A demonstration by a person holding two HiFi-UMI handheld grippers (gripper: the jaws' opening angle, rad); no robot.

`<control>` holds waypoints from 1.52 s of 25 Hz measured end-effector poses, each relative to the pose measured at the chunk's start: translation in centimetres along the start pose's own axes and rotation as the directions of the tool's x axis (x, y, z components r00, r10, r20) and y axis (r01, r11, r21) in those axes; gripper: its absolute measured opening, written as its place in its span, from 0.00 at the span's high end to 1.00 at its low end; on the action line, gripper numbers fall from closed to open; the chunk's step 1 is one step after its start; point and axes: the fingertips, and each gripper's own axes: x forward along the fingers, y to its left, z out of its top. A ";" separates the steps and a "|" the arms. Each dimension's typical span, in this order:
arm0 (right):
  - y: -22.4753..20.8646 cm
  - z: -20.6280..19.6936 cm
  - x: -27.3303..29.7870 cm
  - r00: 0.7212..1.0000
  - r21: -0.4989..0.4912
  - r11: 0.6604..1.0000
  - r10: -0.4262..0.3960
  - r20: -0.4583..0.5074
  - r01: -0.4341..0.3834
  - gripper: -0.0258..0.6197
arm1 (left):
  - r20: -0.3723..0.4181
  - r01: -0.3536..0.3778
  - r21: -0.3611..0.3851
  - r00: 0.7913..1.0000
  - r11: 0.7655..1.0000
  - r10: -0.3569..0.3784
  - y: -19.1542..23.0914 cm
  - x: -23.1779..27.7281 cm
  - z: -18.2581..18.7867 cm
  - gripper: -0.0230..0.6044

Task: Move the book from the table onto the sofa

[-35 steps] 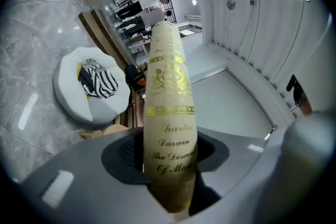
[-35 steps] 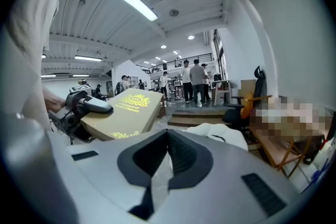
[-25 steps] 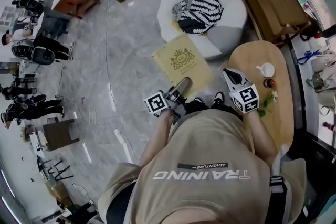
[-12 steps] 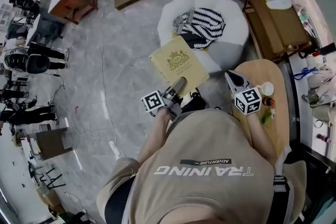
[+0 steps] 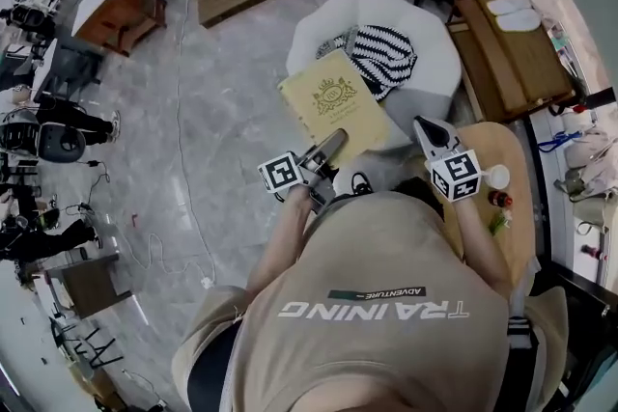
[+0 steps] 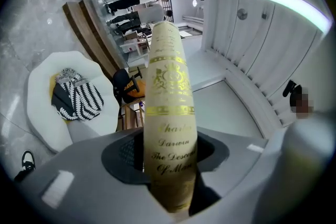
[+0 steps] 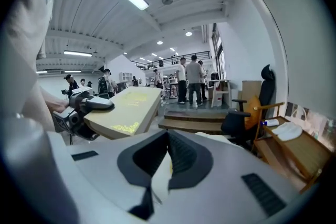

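The book (image 5: pixel 333 103), a cream volume with a gilt crest on its cover, is in the air with its cover upward. It hangs over the near rim of the white sofa (image 5: pixel 436 48), clear of the bench (image 5: pixel 519 145). Its near corner is hidden under the left gripper (image 5: pixel 331 147), and the book itself covers part of the sofa's front. The gilt spine lettering is only partly legible in the left gripper view; the top word is too faint to read. The left gripper's jaws stand partway apart, clamped on the spine end, with the rest of the book reaching out ahead of them. The right gripper (image 5: pixel 428 128) is near the book's right edge without touching it, its jaws drawn together on nothing. A striped cloth (image 5: pixel 386 53) lies on the sofa just beyond the book. The person's right arm hides much of the bench, where a cup (image 5: pixel 496 176) stands.
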 end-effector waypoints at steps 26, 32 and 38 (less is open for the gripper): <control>-16.1 -3.5 9.3 0.993 0.010 0.999 0.044 -0.109 -0.044 0.95 | -0.121 -0.098 -0.095 0.989 0.991 0.086 5.5 16.8 5.9 0.63; -17.7 -4.3 11.5 0.986 -0.009 0.996 0.091 -0.143 -0.094 0.95 | -0.127 -0.175 -0.177 0.980 0.969 0.154 7.9 18.7 5.7 0.63; -18.6 -5.8 12.3 0.980 0.057 0.994 0.106 -0.169 -0.098 0.95 | -0.148 -0.214 -0.249 0.972 0.944 0.181 13.0 20.6 5.7 0.63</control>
